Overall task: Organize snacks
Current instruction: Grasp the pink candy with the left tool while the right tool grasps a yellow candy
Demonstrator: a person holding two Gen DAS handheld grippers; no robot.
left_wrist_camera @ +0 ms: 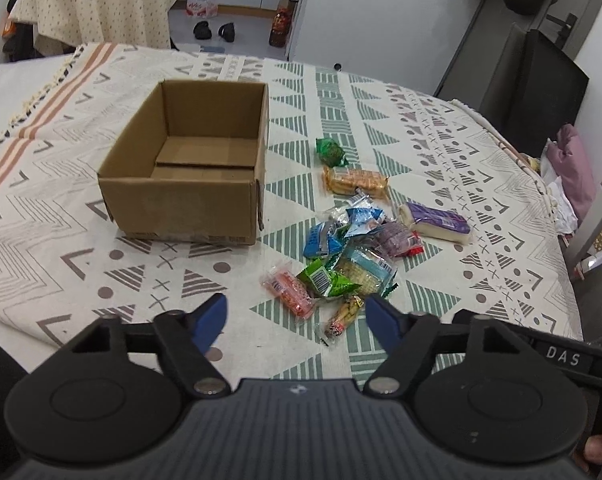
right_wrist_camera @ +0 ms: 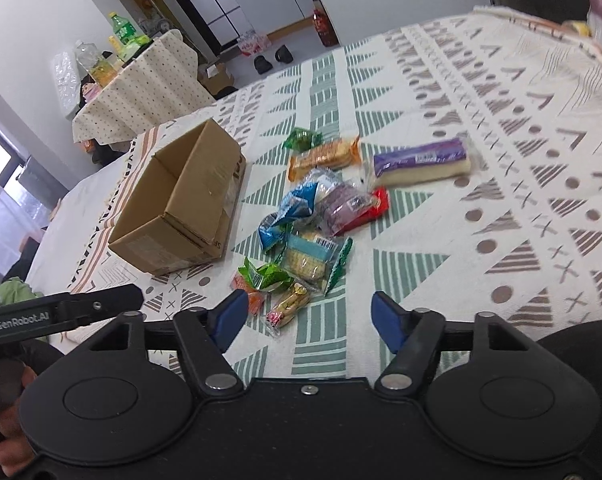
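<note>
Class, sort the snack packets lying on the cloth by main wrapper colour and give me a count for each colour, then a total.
Green: 2
Orange: 1
Purple: 2
Blue: 3
Pink: 1
Yellow-tan: 1
Total: 10

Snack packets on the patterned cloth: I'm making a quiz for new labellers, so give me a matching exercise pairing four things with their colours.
Things:
1. long soft bar
2. cracker pack
3. small round candy
4. cardboard box

Colours:
A. brown
B. green
C. purple wrapper
D. orange

Pairs: 1-C, 2-D, 3-B, 4-A
</note>
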